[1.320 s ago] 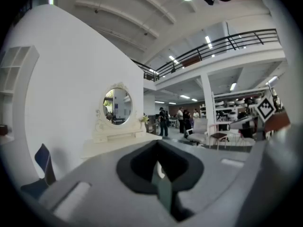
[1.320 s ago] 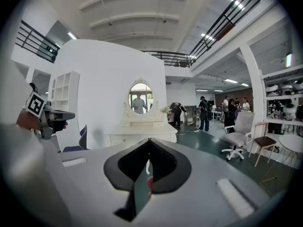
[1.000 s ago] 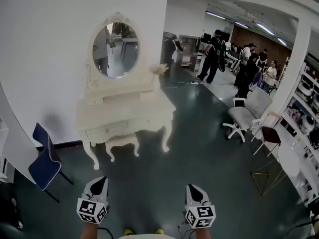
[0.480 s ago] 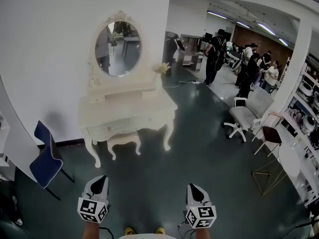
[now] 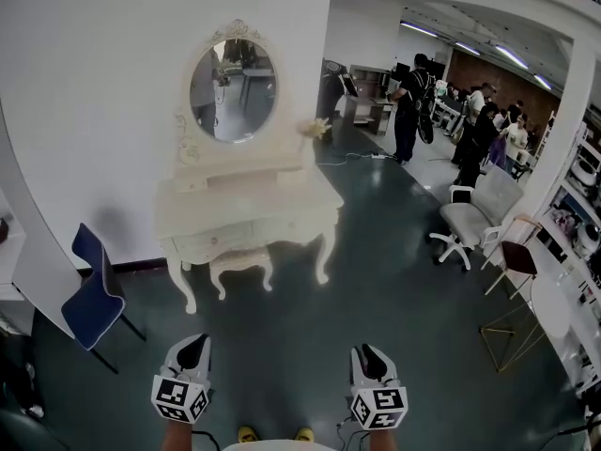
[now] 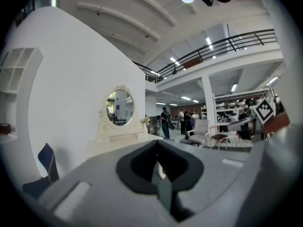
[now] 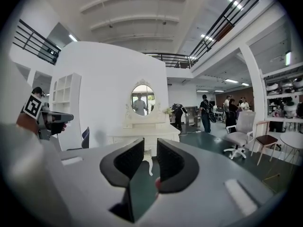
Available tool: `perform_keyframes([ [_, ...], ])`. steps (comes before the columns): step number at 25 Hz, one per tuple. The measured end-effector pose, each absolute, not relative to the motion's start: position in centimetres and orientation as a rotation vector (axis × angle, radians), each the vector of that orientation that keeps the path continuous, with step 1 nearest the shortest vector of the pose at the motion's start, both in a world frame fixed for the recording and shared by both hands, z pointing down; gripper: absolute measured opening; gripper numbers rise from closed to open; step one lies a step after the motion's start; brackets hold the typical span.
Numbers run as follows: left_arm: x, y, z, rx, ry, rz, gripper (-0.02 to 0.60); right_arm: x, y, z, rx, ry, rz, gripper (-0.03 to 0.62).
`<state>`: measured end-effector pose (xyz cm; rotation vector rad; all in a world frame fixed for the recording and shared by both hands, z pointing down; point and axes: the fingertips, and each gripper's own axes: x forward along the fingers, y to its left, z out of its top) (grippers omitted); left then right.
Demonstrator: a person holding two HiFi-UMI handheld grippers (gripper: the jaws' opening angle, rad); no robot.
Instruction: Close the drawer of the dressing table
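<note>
1. The dressing table point(image 5: 252, 216) stands against the white wall point(image 5: 94, 83), well ahead of both grippers across the dark floor point(image 5: 310, 327).
2. Its long axis runs left to right in the head view, with the right end a little higher in the picture. Its front faces the person.
3. The drawer point(image 5: 208, 242) lies in the front rail under the tabletop, its long side along the table's length. From this far off I cannot tell how far out it stands.
4. An oval mirror point(image 5: 233, 90) stands upright on the back of the tabletop, long axis vertical. A small stool point(image 5: 240, 263) is tucked between the table's legs.
5. The left gripper point(image 5: 192, 348) is low in the head view and points toward the table. Its jaws are together, with nothing in them.
6. The right gripper point(image 5: 369, 357) is held level with the left, pointing the same way. Its jaws have just been opening and now stand a narrow gap apart; only the far table shows through the gap.
7. A blue chair point(image 5: 94, 294) stands left of the table, a white office chair point(image 5: 470, 219) well to its right, and people point(image 5: 413, 101) stand far behind.
</note>
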<state>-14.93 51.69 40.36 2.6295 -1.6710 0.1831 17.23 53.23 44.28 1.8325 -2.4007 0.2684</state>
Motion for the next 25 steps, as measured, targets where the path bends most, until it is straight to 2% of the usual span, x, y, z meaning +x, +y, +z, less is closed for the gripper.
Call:
perform_keyframes([
  [4,-15.4,51.7,40.5,2.622,-1.676,0.183,-0.002,17.0,52.9,44.3,1.856,-2.419,0.343,0.069],
  [25,-19.8,51.4,42.3,2.616,-1.626,0.182,-0.002,13.0,52.7,45.0,1.888,-2.324,0.297,0.069],
])
